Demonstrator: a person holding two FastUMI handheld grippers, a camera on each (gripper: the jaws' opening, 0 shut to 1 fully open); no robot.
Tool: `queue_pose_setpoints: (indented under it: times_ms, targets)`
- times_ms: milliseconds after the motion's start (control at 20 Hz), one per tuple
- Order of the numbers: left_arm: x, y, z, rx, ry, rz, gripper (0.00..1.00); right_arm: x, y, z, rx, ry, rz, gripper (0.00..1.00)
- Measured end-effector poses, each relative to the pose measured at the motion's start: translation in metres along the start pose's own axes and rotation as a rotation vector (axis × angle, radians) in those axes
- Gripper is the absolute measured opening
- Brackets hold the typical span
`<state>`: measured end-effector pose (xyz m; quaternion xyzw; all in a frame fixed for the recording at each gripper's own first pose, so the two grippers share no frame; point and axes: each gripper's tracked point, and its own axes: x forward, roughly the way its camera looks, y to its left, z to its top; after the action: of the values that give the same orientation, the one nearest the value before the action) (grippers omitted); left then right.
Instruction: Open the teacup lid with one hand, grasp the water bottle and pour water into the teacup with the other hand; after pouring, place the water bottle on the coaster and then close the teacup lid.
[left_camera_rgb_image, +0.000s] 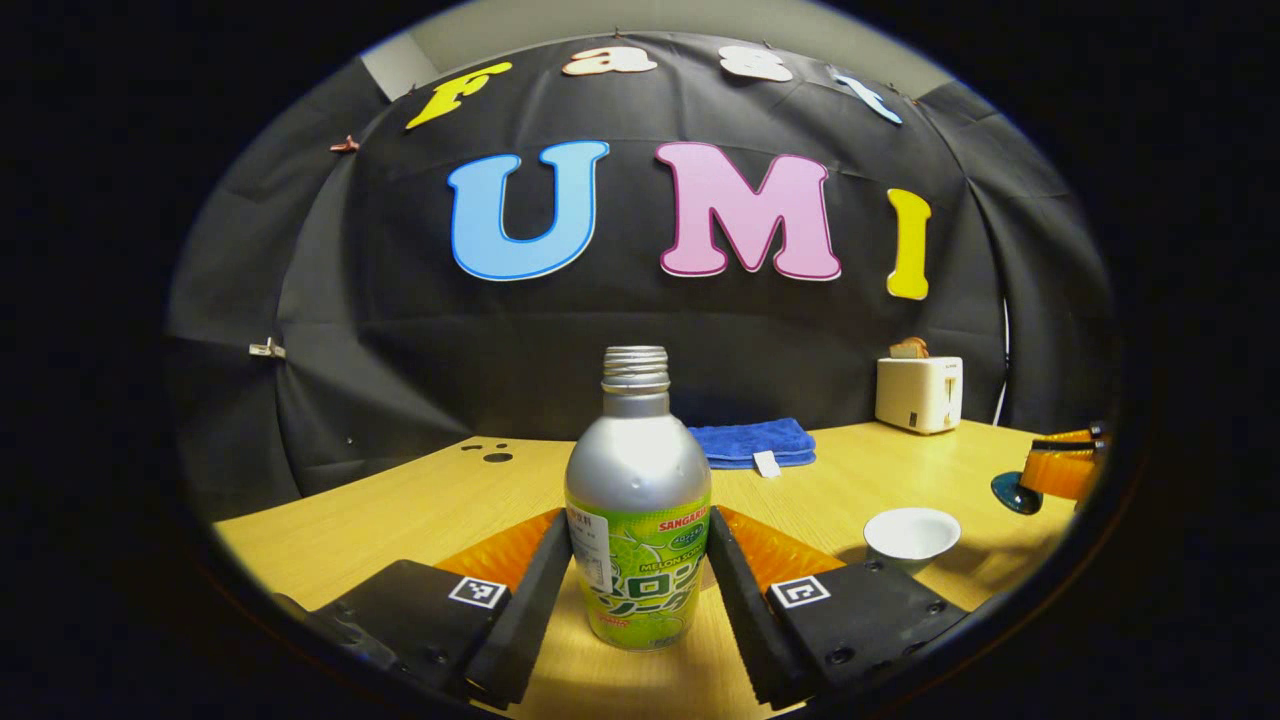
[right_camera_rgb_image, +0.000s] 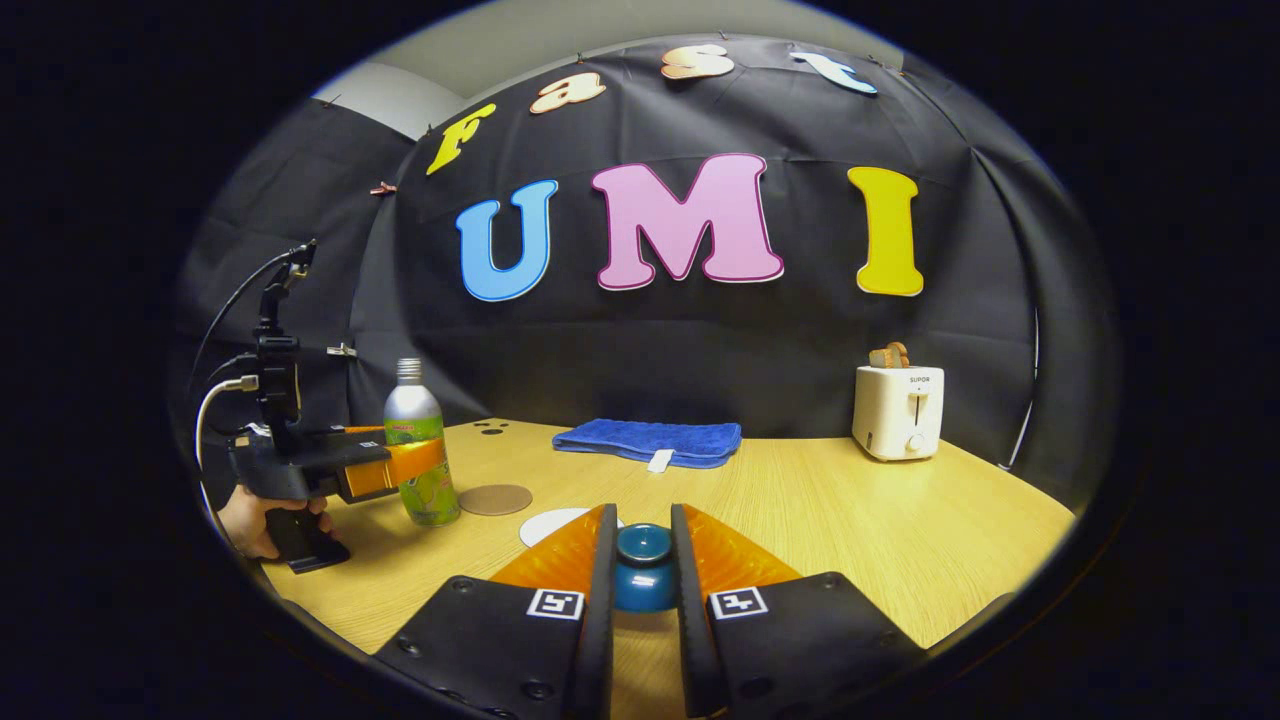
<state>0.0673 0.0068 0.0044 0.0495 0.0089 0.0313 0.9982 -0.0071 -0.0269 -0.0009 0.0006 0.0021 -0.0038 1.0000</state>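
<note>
A silver water bottle (left_camera_rgb_image: 638, 470) with a green label and no cap stands upright on the table, and my left gripper (left_camera_rgb_image: 640, 560) is shut on its lower body, one finger pressing each side. The white teacup (left_camera_rgb_image: 910, 535) sits uncovered to the right of it. My right gripper (right_camera_rgb_image: 642, 530) is shut on the teal teacup lid (right_camera_rgb_image: 642, 565), held above the table. In the right gripper view the bottle (right_camera_rgb_image: 418, 440) and left gripper (right_camera_rgb_image: 395, 468) are at the left, the round brown coaster (right_camera_rgb_image: 495, 498) lies beside them, and the teacup (right_camera_rgb_image: 550, 525) is partly behind my finger.
A folded blue towel (right_camera_rgb_image: 650, 440) lies at the back of the wooden table (right_camera_rgb_image: 850, 510). A white toaster (right_camera_rgb_image: 898, 410) holding bread stands at the back right. A person's hand (right_camera_rgb_image: 250, 520) holds the left gripper's handle at the table's left edge.
</note>
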Motion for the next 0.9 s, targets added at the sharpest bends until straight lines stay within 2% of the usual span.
queue_pose_setpoints:
  times_ms: [150, 300, 400, 550, 700, 900]
  targets:
    - [-0.014, -0.007, 0.018, 0.230, -0.037, -0.007, 0.80, -0.001, -0.010, 0.001, 0.000, 0.000, -0.018, 0.31]
    - [-0.017, -0.021, 0.037, 0.569, -0.071, -0.001, 0.80, -0.001, -0.027, 0.001, 0.000, 0.000, -0.046, 0.31]
    - [-0.022, -0.032, 0.033, 0.785, -0.058, -0.015, 0.79, 0.000, -0.038, 0.002, -0.001, 0.000, -0.066, 0.31]
    - [-0.011, -0.047, 0.017, 1.030, -0.014, -0.055, 0.79, -0.002, -0.050, 0.002, -0.001, -0.001, -0.086, 0.31]
    - [-0.010, -0.056, 0.012, 1.201, -0.014, -0.074, 0.79, -0.002, -0.059, 0.003, -0.001, -0.001, -0.101, 0.31]
    - [-0.018, -0.064, 0.008, 1.331, -0.038, -0.115, 0.79, -0.002, -0.058, 0.003, -0.001, -0.001, -0.097, 0.31]
